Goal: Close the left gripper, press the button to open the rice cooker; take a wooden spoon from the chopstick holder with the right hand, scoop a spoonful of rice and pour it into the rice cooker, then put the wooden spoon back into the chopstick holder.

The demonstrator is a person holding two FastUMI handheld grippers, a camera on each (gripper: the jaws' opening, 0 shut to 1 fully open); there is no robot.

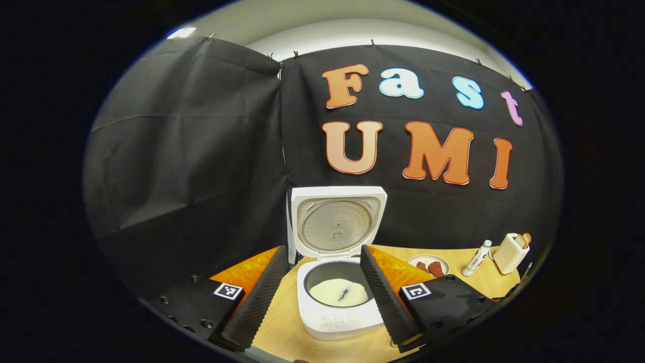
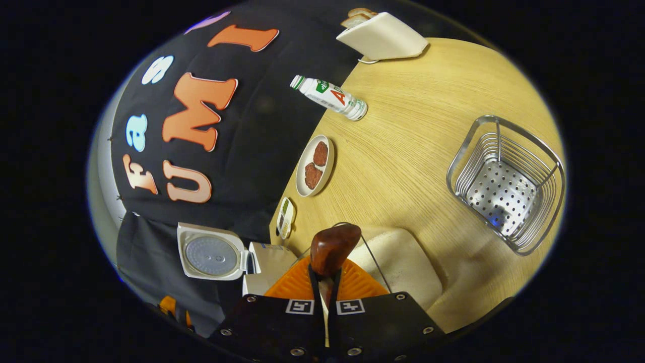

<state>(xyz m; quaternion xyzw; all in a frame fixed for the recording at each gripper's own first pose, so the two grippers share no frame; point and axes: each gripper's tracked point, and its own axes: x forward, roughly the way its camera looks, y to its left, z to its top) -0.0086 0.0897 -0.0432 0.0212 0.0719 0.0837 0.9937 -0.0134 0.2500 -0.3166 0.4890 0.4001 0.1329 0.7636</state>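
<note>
White rice cooker stands lid-up, rice inside. Left gripper before it, jaws spread; right gripper beside it, jaws pinching brown wooden spoon.

The tabletop is pale wood with a fine straight grain and a matt finish. The rice cooker has a smooth white plastic shell, and its raised lid carries a dull grey metal disc inside. The wire basket near the tabletop's edge is shiny metal with a perforated floor. The wooden spoon is dark, polished and glossy. The wall cloth is matt black, creased fabric. The plate looks glazed.
</note>
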